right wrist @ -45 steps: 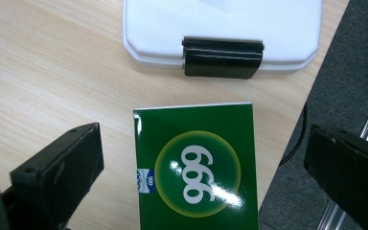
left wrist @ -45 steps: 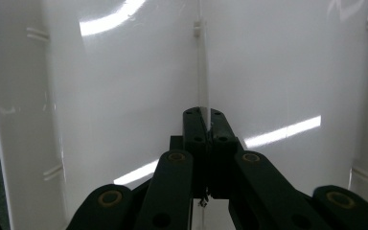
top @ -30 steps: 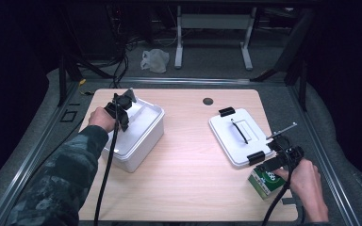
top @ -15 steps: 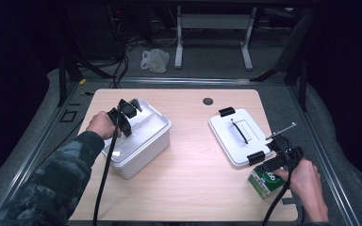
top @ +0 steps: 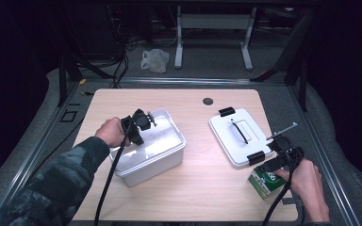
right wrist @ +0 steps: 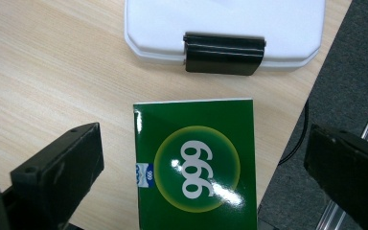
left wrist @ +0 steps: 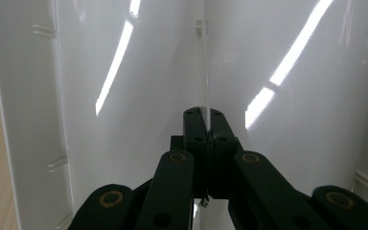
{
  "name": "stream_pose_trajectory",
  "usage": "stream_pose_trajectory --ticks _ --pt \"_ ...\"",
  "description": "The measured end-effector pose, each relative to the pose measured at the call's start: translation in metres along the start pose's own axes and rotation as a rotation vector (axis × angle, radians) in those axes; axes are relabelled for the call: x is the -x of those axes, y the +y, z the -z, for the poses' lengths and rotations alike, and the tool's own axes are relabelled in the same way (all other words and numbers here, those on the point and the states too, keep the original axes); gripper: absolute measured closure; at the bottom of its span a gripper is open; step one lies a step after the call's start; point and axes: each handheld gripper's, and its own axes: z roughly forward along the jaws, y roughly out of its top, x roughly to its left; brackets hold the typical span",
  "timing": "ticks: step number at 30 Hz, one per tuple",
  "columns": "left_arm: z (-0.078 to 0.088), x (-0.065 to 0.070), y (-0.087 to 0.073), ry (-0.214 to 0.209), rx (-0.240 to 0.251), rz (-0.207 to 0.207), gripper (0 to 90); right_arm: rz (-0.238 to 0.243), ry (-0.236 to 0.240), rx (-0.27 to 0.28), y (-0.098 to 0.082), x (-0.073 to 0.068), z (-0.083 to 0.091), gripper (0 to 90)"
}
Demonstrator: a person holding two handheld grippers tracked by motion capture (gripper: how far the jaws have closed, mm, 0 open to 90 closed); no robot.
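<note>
green box [right wrist: 196,165]: lower end cut off by frame edge | white lid [right wrist: 225,28]: top cropped

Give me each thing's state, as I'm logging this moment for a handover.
White plastic storage box: lid off, upright, nothing seen inside.
White flat lid with black clips: lying on the table.
Green "999" carton: flat, ungripped.
Left gripper: jaws shut on the box wall.
Right gripper: jaws open.
</note>
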Motion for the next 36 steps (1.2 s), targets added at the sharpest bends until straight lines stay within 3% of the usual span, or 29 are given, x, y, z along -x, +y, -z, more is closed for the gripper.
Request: stream_pose_trajectory --ticks 3,4,6,8,13,22,28,36 --pt "0.000 0.009 0.005 -0.013 0.005 -0.037 89.5 0.001 0.002 -0.001 0.000 0.000 0.000 0.0" --pt "0.001 0.019 0.011 -0.015 0.005 -0.089 89.5 0.002 0.003 -0.002 0.000 0.000 0.000 0.0" --pt "0.001 0.023 0.014 -0.020 0.011 -0.107 89.5 0.005 0.000 0.001 0.000 0.000 0.000 0.0" --pt "0.001 0.038 0.023 -0.019 0.018 -0.165 89.5 0.007 0.000 0.000 0.000 0.000 0.000 0.0" --pt "0.002 0.052 0.032 -0.027 0.028 -0.214 89.5 -0.001 0.000 0.002 -0.001 0.001 0.000 0.0" --pt "0.001 0.084 0.055 -0.039 0.048 -0.339 89.5 0.003 -0.001 0.004 0.000 0.000 0.001 0.0" --pt "0.001 0.099 0.067 -0.044 0.062 -0.389 89.5 0.000 0.001 0.005 -0.001 0.000 0.001 0.0" --pt "0.000 0.113 0.082 -0.058 0.087 -0.426 89.4 0.003 -0.002 0.004 0.000 -0.001 0.000 0.0"
